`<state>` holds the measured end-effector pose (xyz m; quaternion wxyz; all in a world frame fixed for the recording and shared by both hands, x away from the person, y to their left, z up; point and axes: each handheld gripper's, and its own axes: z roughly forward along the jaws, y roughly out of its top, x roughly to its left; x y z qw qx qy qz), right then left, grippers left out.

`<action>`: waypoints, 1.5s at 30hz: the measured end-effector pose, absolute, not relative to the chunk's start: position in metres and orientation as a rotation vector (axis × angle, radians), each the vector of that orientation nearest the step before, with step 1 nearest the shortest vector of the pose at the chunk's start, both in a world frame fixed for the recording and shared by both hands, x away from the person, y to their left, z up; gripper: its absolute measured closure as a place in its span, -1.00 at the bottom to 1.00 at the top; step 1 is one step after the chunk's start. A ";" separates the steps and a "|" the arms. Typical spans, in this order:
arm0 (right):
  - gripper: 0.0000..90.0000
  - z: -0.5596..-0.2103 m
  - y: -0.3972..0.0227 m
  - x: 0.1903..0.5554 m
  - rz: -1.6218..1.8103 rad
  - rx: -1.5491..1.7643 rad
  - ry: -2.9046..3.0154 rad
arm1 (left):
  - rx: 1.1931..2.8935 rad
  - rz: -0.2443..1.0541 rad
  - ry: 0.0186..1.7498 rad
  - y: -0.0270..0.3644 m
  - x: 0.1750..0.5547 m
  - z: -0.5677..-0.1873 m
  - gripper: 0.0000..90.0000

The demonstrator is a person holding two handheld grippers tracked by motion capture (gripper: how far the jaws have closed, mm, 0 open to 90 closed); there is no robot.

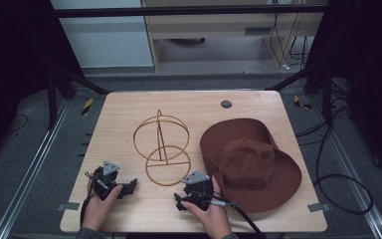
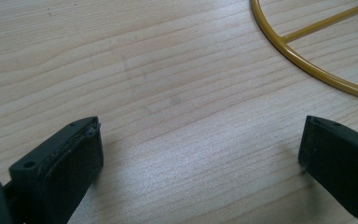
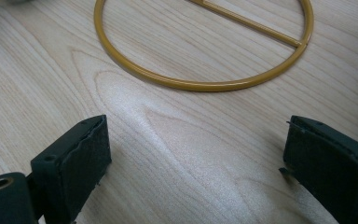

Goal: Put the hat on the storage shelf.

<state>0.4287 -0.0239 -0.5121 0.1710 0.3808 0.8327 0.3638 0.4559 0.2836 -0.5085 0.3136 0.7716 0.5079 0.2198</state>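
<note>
No readable writing or labels anywhere. Gold wire stand (image 1: 161, 147) sits mid-worktop (image 1: 119, 114), base ring flat on wood, upright hoops rising behind. Brown hat (image 1: 251, 162) lies right of stand, just beside base ring. Left gripper (image 1: 129, 187) near worktop's front edge, jaws spread wide, nothing between. Right gripper (image 1: 179, 201) just short of base ring, jaws likewise released, bare wood between.

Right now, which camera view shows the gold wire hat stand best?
The high view: the whole hat stand shows, upright rings over a round base, beside the brown hat. The right gripper view shows most of its base ring; the left gripper view shows an arc of it.
</note>
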 end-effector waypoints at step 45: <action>-0.70 -0.366 -0.186 0.453 0.941 1.086 2.453 | 2.011 0.600 1.386 0.282 0.459 -0.508 -1.00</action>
